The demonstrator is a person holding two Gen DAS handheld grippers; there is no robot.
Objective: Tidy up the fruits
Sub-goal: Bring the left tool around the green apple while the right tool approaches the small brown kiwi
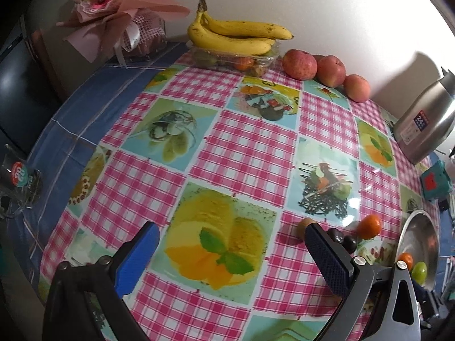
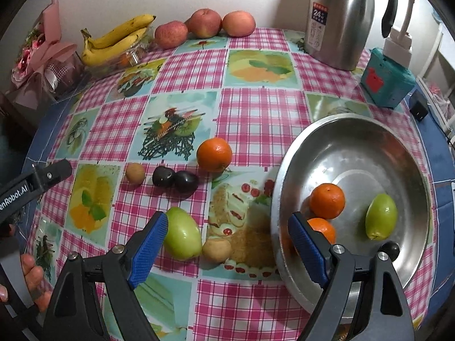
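Note:
My right gripper is open and points down at the table. A green fruit lies just inside its left finger, and a small tan fruit rests beside it. Its right finger overlaps the rim of a steel bowl, which holds two oranges, another green fruit and a dark fruit. Loose on the cloth are an orange, two dark plums and a tan fruit. My left gripper is open over the cloth with nothing between its fingers. That tan fruit lies just beyond its right fingertip.
Bananas lie on a clear plastic box at the back wall, with three apples beside them. A steel thermos and a teal box stand at the back right. A bouquet is at the back left and a glass mug at the left edge.

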